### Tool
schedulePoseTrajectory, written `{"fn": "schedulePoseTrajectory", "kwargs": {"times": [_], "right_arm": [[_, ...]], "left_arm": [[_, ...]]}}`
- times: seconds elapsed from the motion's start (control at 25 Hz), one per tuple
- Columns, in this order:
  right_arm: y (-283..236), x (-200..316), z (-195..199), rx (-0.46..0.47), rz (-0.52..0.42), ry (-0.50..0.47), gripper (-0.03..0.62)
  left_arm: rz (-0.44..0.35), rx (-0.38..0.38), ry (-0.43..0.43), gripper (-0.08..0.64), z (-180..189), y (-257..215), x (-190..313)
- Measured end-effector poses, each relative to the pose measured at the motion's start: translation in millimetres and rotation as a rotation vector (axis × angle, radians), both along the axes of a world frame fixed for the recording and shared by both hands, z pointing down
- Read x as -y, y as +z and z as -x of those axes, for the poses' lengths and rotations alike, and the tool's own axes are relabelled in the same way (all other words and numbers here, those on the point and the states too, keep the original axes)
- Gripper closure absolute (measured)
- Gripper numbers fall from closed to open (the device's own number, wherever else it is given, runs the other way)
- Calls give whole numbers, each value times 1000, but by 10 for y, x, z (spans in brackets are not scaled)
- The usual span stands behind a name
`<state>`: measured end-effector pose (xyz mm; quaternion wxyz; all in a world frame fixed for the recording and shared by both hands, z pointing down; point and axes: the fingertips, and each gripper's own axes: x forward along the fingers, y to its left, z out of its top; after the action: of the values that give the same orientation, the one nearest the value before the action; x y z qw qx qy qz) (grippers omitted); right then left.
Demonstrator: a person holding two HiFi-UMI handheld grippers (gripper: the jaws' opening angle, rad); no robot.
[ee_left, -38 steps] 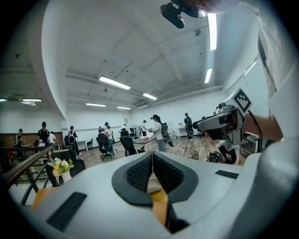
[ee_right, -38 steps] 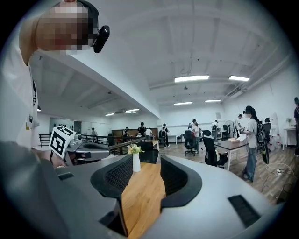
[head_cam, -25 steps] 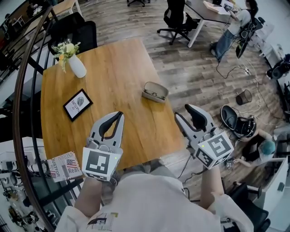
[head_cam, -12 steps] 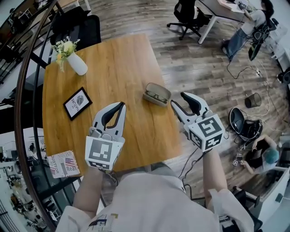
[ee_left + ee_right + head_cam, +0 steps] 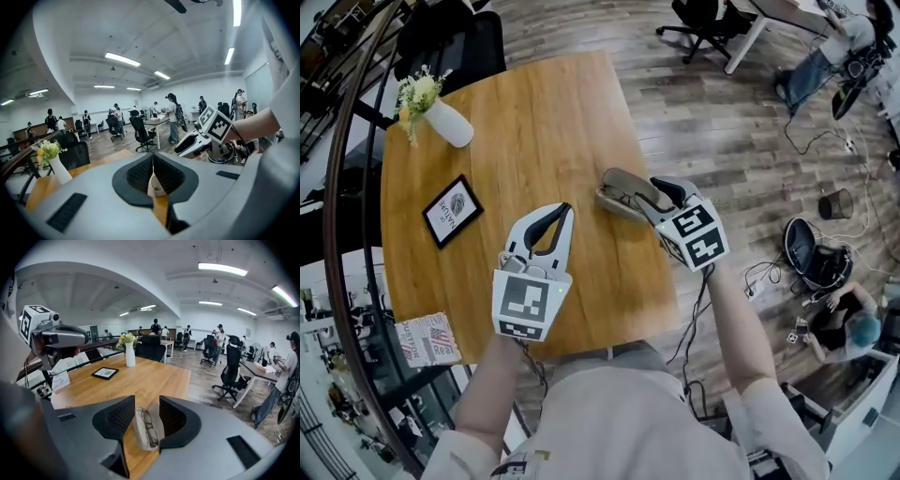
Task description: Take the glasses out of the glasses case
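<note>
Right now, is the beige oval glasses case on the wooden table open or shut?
Open: thin dark-rimmed glasses lie exposed inside the beige oval glasses case.

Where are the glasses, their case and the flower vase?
glasses [image 5: 148, 426], right gripper view, on the bridge.
glasses case [image 5: 617, 190], head view, on its left end.
vase [image 5: 450, 125], head view, on its white body.

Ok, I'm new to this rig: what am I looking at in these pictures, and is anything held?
No robot here: a person holds a grey two-jaw gripper in each hand. The head view looks down from their head; each gripper view looks along that gripper's jaws. On the wooden table lie an open beige glasses case with dark-rimmed glasses inside, a white vase of flowers and a black-framed card. The left gripper is shut and empty. The right gripper is closing its jaws around the case, apparently not pressing it yet, so nothing is held.
</note>
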<state>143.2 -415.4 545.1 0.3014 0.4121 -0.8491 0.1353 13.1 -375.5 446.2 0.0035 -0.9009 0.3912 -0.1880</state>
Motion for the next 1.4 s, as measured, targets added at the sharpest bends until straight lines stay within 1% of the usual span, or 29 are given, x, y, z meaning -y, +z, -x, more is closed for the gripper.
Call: {"fn": "schedulePoseTrajectory", "kwargs": {"times": [0.2, 0.4, 0.72, 0.84, 1.04, 1.16, 1.24, 1.4], "right_arm": [[558, 164, 109, -49, 83, -53, 407], [1112, 305, 168, -128, 159, -91, 407], [1801, 279, 269, -201, 279, -132, 397], [1939, 282, 280, -246, 286, -162, 390], [2093, 178, 382, -279, 316, -226, 368], [2145, 139, 409, -311, 330, -251, 376], [2154, 129, 427, -329, 339, -263, 399], [2159, 80, 457, -382, 364, -281, 405]], "left_arm": [[69, 11, -8, 540, -21, 404, 143], [130, 5, -11, 540, 7, 735, 241], [216, 18, -19, 540, 68, 1176, 213], [242, 18, -14, 540, 72, 1278, 200], [271, 13, -25, 540, 99, 1380, 170], [284, 11, -30, 540, 113, 1422, 153], [291, 8, -33, 540, 133, 1444, 147], [302, 1, -37, 540, 176, 1474, 113]]}}
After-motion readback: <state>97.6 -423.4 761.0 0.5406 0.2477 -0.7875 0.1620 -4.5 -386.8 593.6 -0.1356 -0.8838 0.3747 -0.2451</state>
